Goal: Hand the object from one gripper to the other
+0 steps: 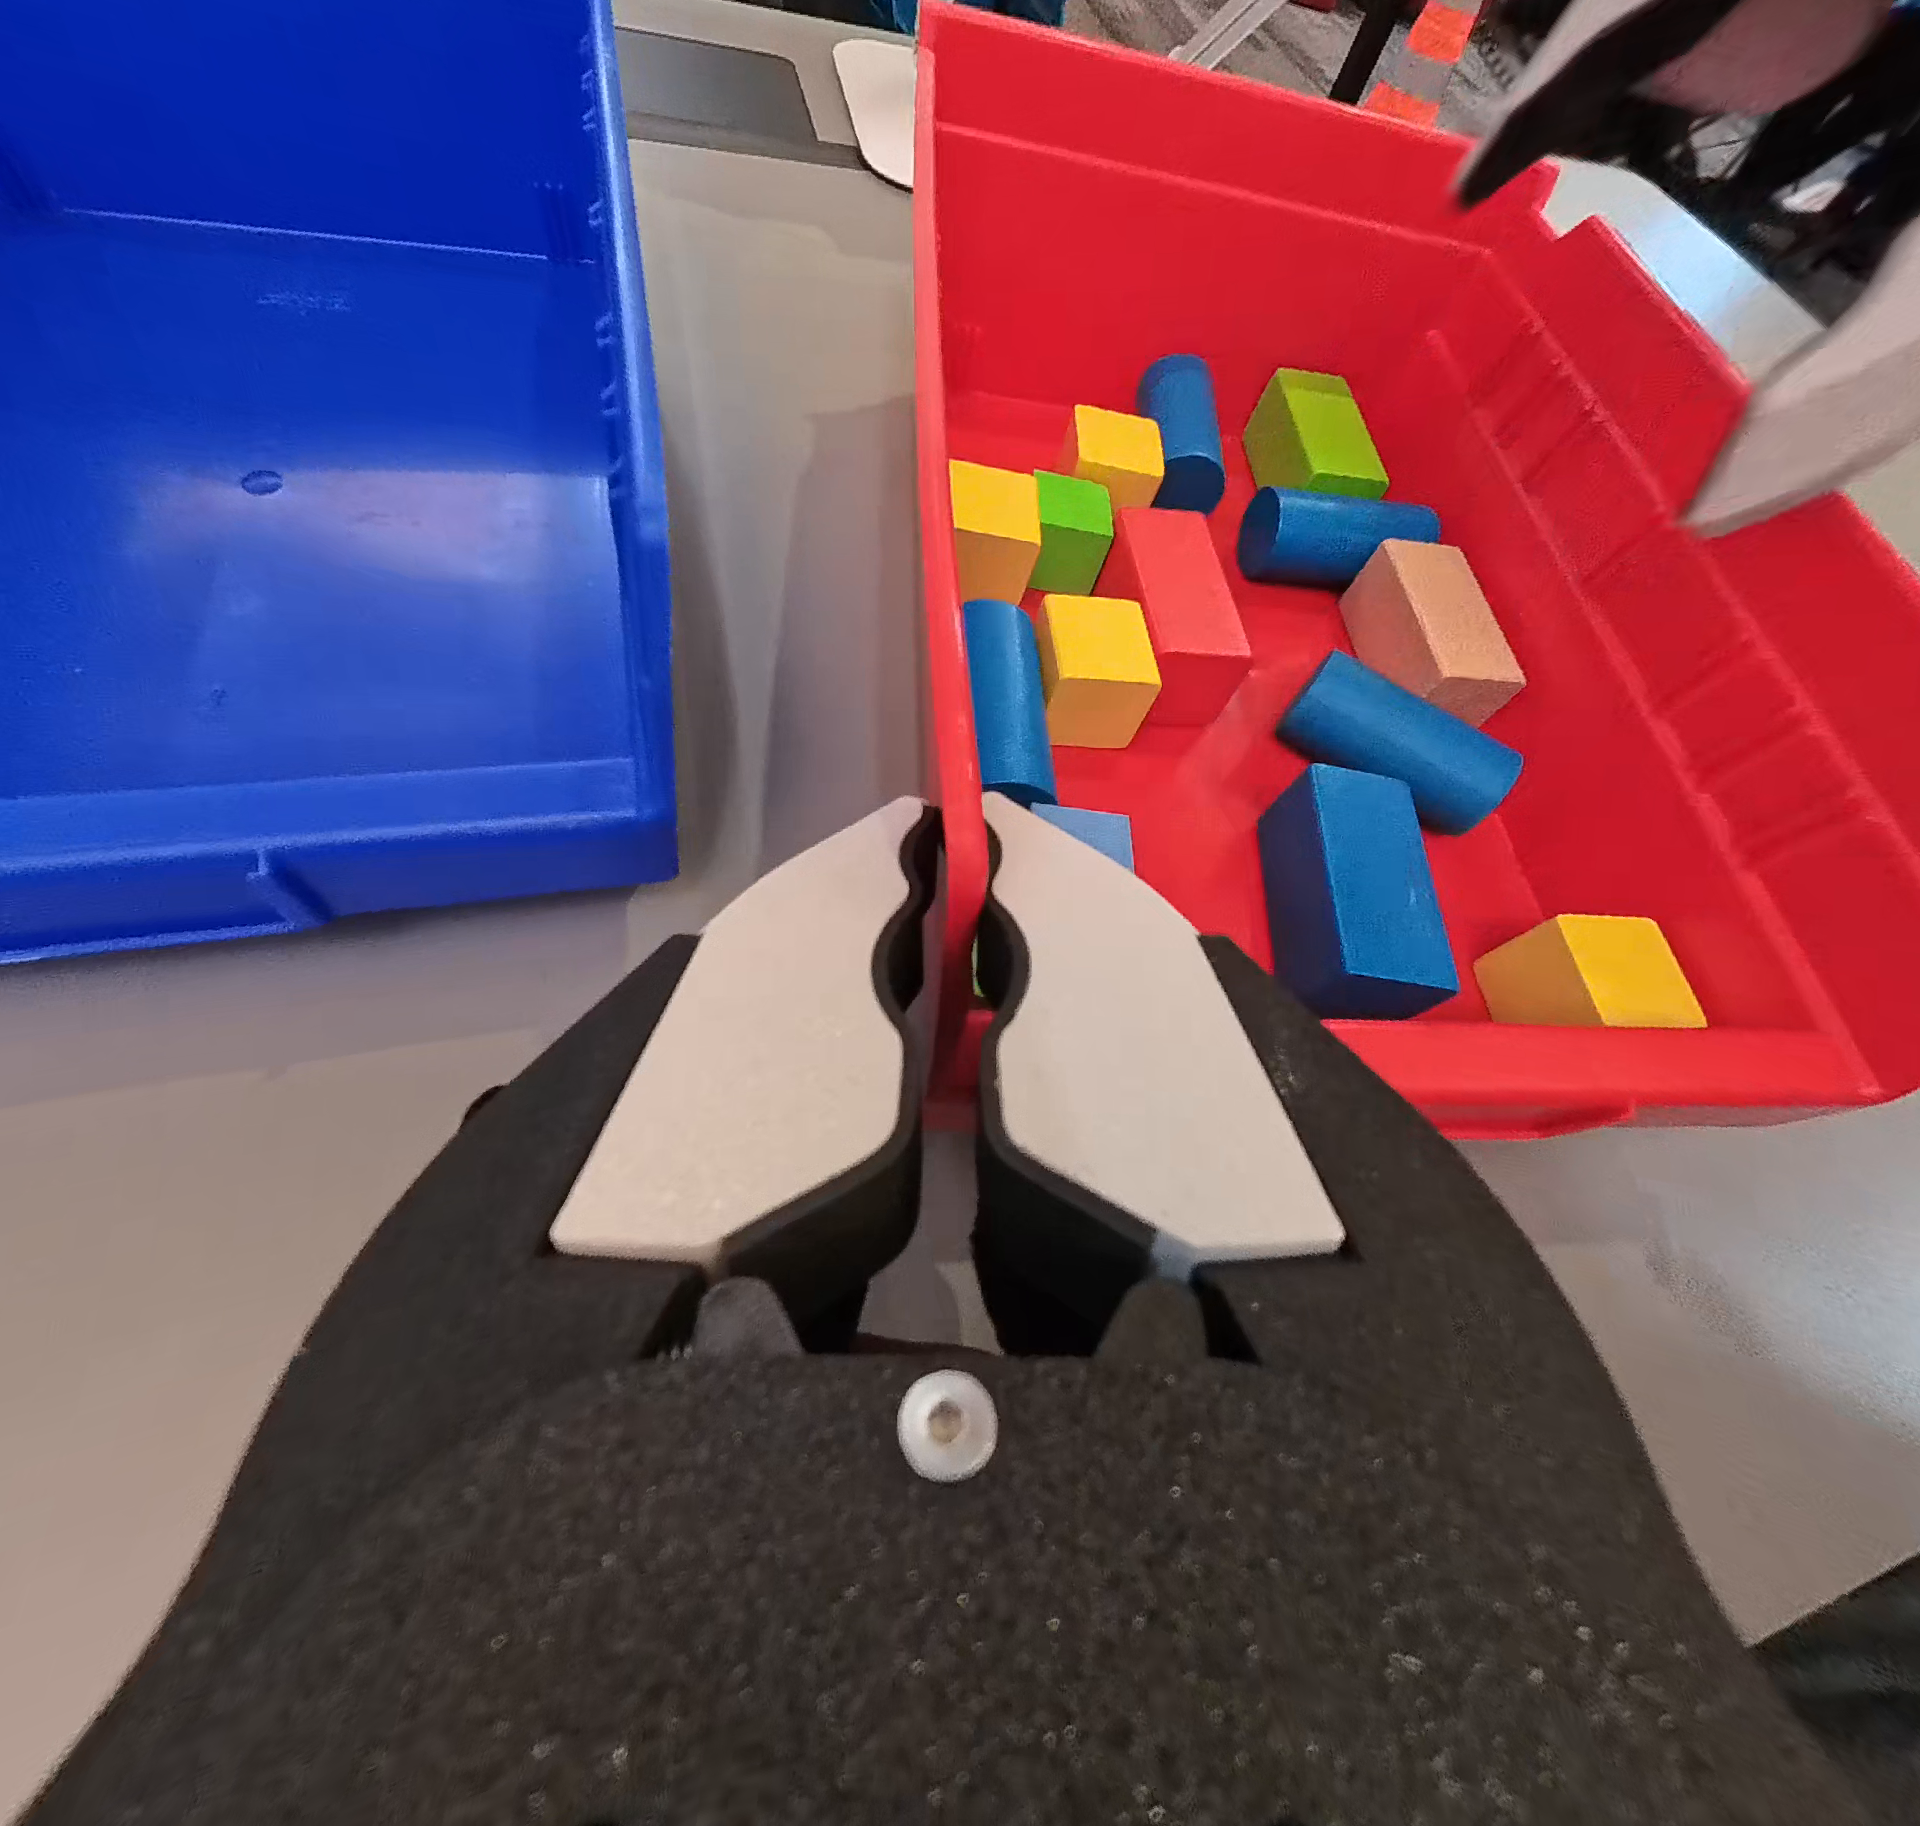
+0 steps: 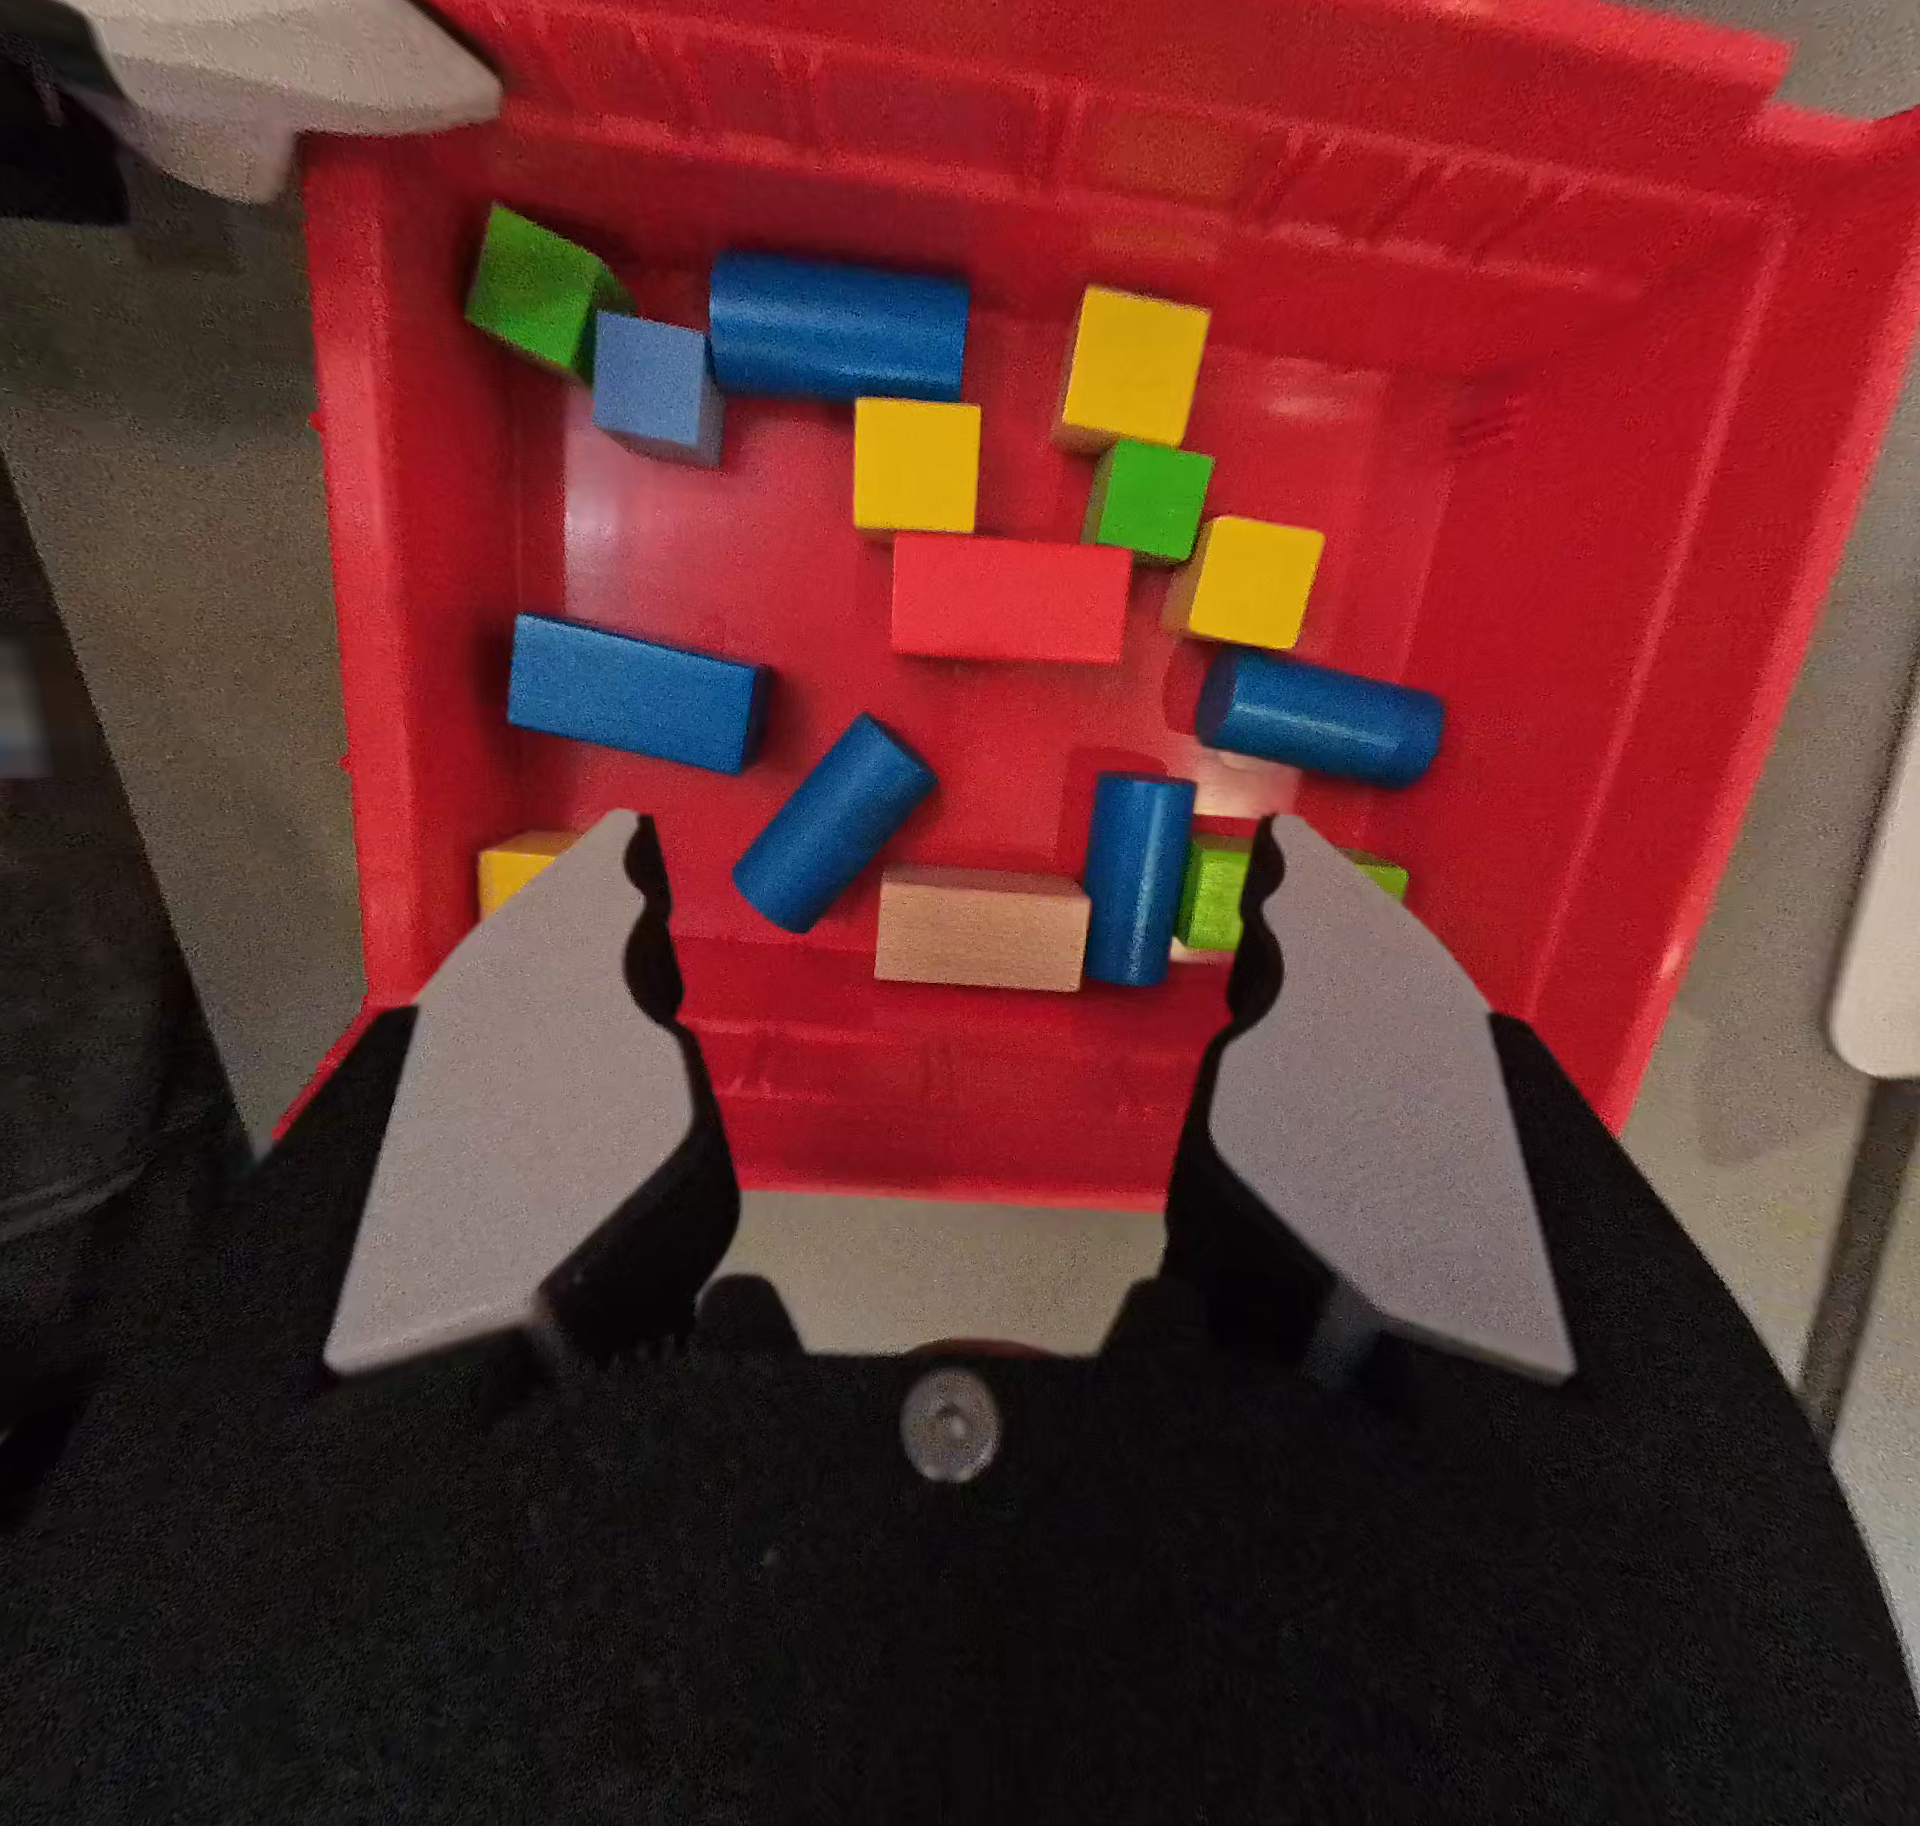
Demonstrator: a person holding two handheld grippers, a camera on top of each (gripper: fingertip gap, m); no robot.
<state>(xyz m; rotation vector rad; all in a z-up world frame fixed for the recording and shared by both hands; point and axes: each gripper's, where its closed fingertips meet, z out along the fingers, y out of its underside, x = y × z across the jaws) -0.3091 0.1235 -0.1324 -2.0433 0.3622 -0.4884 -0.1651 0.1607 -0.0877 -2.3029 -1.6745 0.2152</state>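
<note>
1. The left gripper (image 1: 961, 841) is closed on the near-left wall of the red bin (image 1: 1195, 249). One finger sits outside the wall and the other inside. The grip appears intended to steady the bin while the other tool works.
2. The right gripper (image 2: 951, 831) hangs over the bin, looking down into it. Its jaws are spread wide and hold nothing. Its fingertips frame the near row of blocks.
3. No block has been lifted, so the object to be handed over still lies in the bin. Which block is the target cannot be told.
4. Between the right fingertips lie a tan block (image 2: 977, 929), an upright-looking blue cylinder (image 2: 1138, 877) touching it, and a slanted blue cylinder (image 2: 831, 851). These are judged the likeliest picks.
5. Farther in lie yellow cubes, green blocks, a red block (image 2: 1008, 597) and a blue brick (image 2: 634, 690).
6. The blue bin (image 1: 312, 426) stands left of the red bin, apart from it. It shows no blocks and is probably the destination.
</note>
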